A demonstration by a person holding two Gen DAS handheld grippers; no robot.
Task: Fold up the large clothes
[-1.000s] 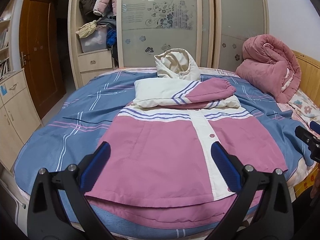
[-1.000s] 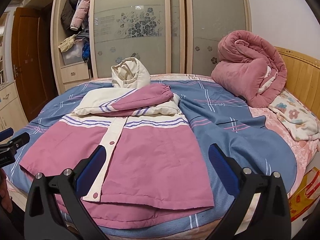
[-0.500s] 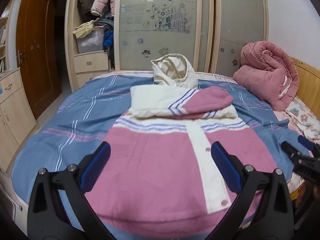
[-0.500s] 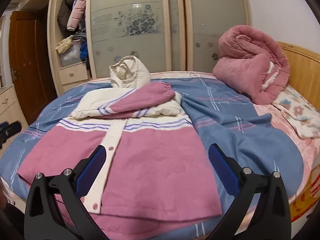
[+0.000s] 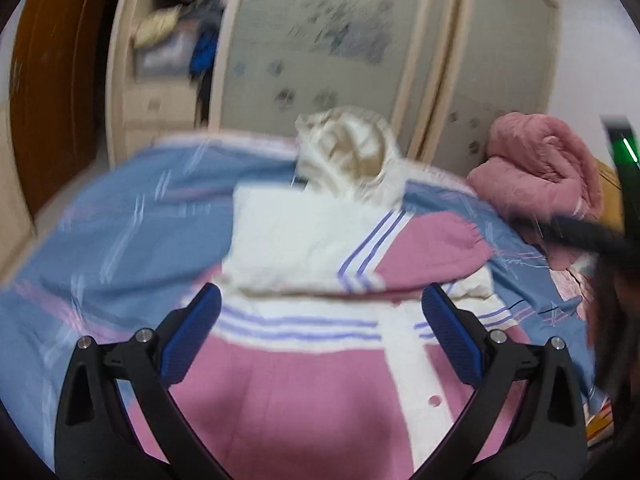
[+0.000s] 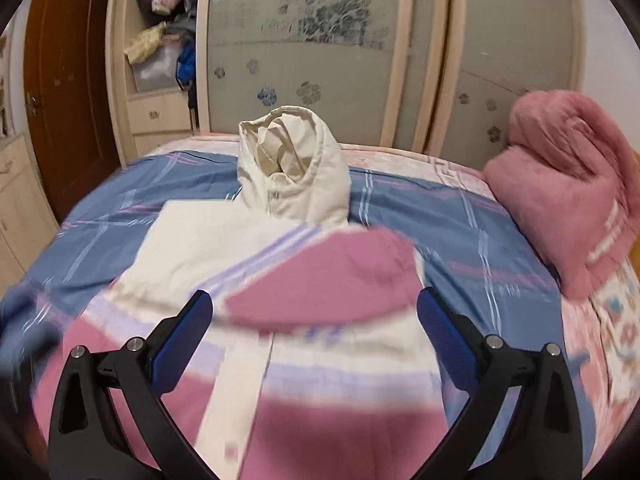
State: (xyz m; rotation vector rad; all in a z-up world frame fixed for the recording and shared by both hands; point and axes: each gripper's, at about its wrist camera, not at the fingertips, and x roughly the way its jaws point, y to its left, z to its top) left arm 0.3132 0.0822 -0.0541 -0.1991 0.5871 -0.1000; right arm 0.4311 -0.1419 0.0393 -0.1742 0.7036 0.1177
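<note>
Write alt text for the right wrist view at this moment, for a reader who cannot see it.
The open right gripper hangs empty over a pink and cream hooded jacket spread on a blue plaid bedspread, sleeves folded across its chest and cream hood standing up. A rolled pink quilt sits at right, a wardrobe behind.

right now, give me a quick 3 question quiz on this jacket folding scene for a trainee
1. True or false: the right gripper is shut on the jacket.
2. Multiple choice: the jacket's cream hood is
A. tucked under the body
B. standing up at the far end of the jacket
C. held by the left gripper
3. Fill in: the rolled pink quilt sits on the bed to the ______ of the jacket in the right wrist view.

Key
1. False: its jaws are wide apart and hold nothing.
2. B
3. right
</note>
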